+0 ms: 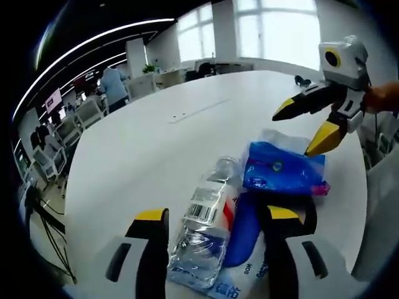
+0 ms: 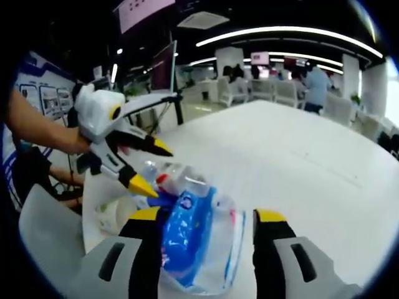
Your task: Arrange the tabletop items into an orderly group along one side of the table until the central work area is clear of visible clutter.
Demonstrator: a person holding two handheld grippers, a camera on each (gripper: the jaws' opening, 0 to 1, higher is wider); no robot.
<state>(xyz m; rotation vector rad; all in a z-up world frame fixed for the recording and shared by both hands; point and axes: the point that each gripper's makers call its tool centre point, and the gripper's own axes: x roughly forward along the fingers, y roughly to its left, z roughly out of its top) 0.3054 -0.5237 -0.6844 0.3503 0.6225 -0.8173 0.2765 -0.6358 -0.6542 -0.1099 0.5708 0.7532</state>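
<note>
The water bottle [image 1: 206, 227] and blue tissue pack [image 1: 283, 169] lie bunched near the worktop [image 1: 156, 143] edge; with both hand-held grippers [image 1: 215, 218] [image 2: 201, 218] open and straddling them, a careless nudge could roll the bottle off.

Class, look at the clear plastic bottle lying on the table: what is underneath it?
The clear bottle lies partly on a printed blue-and-white packet; how far the packet runs beneath is hidden.

A clear plastic water bottle [image 1: 204, 230] lies on its side on the white table [image 1: 137, 143], cap pointing away (barcode label facing up). Just right of it lies a dark blue object [image 1: 242, 227], and beyond that a blue tissue pack [image 1: 283, 169] in crinkled clear wrap.
</note>
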